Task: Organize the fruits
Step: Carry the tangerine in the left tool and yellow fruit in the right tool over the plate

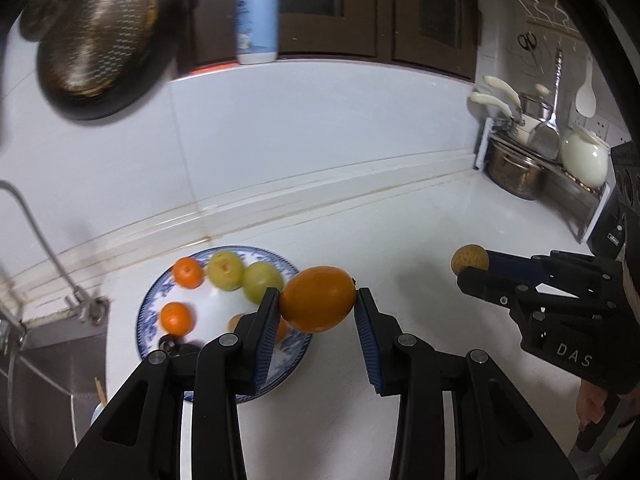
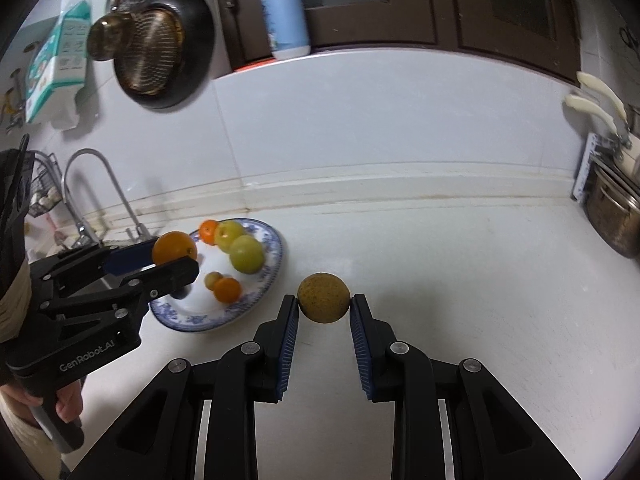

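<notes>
My left gripper (image 1: 317, 300) is shut on a large orange (image 1: 318, 299), held in the air just right of a blue-and-white plate (image 1: 149, 312). That plate carries two green fruits (image 1: 225, 270), small mandarins (image 1: 188, 272) and a dark fruit (image 1: 170, 346). In the right wrist view my right gripper (image 2: 324, 301) is shut on a round, rough tan fruit (image 2: 324, 297) above the white counter, right of the plate (image 2: 276, 256). The left gripper (image 2: 176, 258) shows there with the orange (image 2: 174, 247) over the plate's left side. The right gripper (image 1: 470, 266) with the tan fruit (image 1: 469, 260) shows at right in the left wrist view.
A sink (image 1: 52, 368) with a tap (image 2: 100, 196) lies left of the plate. A dark pan (image 2: 164, 48) hangs on the tiled wall, and a soap bottle (image 1: 257, 16) stands on the ledge. A rack with pots (image 1: 516, 172) and a white kettle (image 1: 584, 156) fills the right corner.
</notes>
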A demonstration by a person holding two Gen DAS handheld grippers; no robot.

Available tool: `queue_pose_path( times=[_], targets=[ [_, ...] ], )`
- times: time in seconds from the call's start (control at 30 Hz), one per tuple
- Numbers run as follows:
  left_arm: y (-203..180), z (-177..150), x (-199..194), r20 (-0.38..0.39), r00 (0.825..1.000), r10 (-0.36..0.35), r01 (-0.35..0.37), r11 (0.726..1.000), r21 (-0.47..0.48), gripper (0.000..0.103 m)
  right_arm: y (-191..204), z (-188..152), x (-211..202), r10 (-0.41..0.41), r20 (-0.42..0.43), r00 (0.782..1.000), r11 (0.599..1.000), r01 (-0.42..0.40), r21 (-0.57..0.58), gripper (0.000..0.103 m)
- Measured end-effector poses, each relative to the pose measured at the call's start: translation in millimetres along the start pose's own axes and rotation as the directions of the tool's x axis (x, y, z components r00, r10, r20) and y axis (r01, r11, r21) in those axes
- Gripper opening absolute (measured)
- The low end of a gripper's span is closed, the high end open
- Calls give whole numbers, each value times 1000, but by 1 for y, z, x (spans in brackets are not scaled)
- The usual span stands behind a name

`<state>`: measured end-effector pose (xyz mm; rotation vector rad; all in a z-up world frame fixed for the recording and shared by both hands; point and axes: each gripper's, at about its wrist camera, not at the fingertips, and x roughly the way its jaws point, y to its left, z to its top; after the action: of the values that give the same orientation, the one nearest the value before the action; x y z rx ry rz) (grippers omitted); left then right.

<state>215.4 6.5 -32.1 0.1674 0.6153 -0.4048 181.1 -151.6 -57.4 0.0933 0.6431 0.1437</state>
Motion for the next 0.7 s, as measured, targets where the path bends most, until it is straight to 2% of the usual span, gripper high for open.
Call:
queue_pose_path(
  times=[0.37,0.7],
  targets=[
    [33,-24,-22,-1,996,86,-86,995,-58,37,36,2,8,74,-9,997,995,-75,-69,28],
    [62,-43,-23,-28,989,146,-148,984,-97,37,67,1,36,130,-66,989,983,-138,-122,28]
  ],
)
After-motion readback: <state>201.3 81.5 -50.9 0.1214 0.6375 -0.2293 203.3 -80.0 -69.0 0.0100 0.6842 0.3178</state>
